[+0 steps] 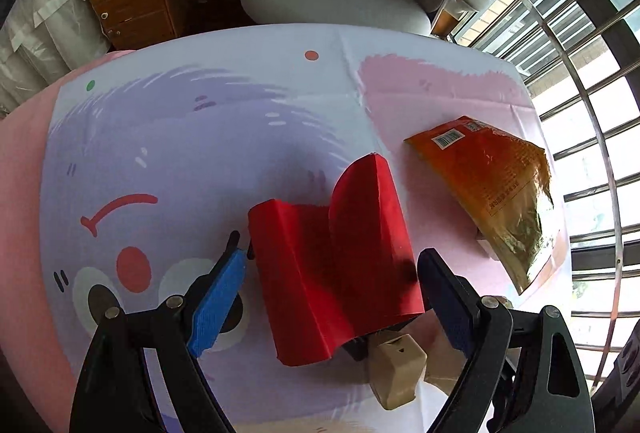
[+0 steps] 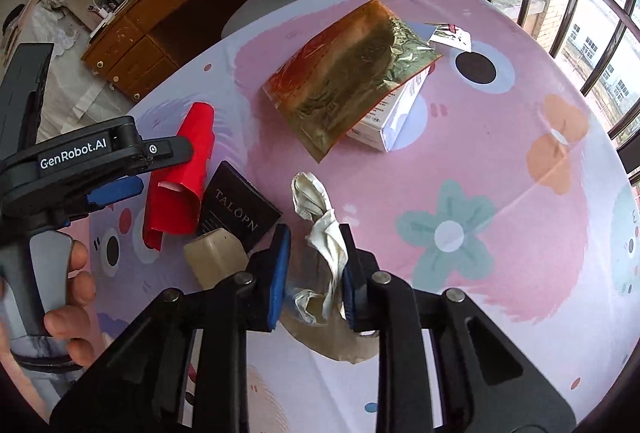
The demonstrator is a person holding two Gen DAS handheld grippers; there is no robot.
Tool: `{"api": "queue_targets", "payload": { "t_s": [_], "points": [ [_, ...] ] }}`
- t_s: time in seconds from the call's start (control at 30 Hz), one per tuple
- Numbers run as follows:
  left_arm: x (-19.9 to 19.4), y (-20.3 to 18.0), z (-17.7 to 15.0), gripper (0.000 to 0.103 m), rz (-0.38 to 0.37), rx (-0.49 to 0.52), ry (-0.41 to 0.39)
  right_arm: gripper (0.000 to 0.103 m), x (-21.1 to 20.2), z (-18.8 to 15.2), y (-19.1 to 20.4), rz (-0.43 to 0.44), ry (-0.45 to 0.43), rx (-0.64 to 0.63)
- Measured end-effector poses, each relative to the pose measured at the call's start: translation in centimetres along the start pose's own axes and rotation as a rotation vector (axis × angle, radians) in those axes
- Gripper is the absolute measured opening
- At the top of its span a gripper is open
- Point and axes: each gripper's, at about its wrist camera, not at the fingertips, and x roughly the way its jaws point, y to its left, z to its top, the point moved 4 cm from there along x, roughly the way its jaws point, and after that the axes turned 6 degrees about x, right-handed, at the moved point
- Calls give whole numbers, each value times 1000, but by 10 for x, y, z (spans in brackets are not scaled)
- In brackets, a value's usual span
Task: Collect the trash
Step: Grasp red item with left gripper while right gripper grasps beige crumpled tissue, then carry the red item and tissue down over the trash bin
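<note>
2 claws: left claw (image 1: pixel 332 265) spread around red wrapper (image 1: pixel 336 257), right claw (image 2: pixel 316 273) pinching crumpled tissue (image 2: pixel 320 233).

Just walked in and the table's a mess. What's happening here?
A person is clearing trash off the table with a handheld gripper in each hand. The right gripper has its fingers around a crumpled whitish wrapper. The left gripper is open, straddling a curled red paper. An orange-gold snack bag leaning on a white box, a black card and a beige piece lie untouched.
</note>
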Motion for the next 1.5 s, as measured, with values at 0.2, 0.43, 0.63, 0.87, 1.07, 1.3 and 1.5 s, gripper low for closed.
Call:
{"api": "queue_targets", "payload": {
  "t_s": [0.2,0.43,0.63,0.87,1.07,1.3,1.5],
  "points": [
    [9,8,-8,39,-84,-57,9,15,-11,-13,-10,28,7,-1],
    [-26,6,-23,14,-86,-36,-88,14,-39,-29,-16,73,-14,-20],
    [-84,-18,-64,13,-65,34,-168,14,-91,-45,-25,136,-59,-46],
    [-162,-62,-153,13,-85,62,-252,14,-170,-87,-60,216,-87,-102],
    [-213,-113,-254,13,-84,99,-296,14,-233,-145,-107,270,-87,-146],
    [-229,-178,-388,13,-48,114,-313,14,-281,-231,-179,287,-36,-213],
    [-202,-217,-498,13,-18,103,-242,14,-293,-305,-238,280,48,-239]
  ]
}}
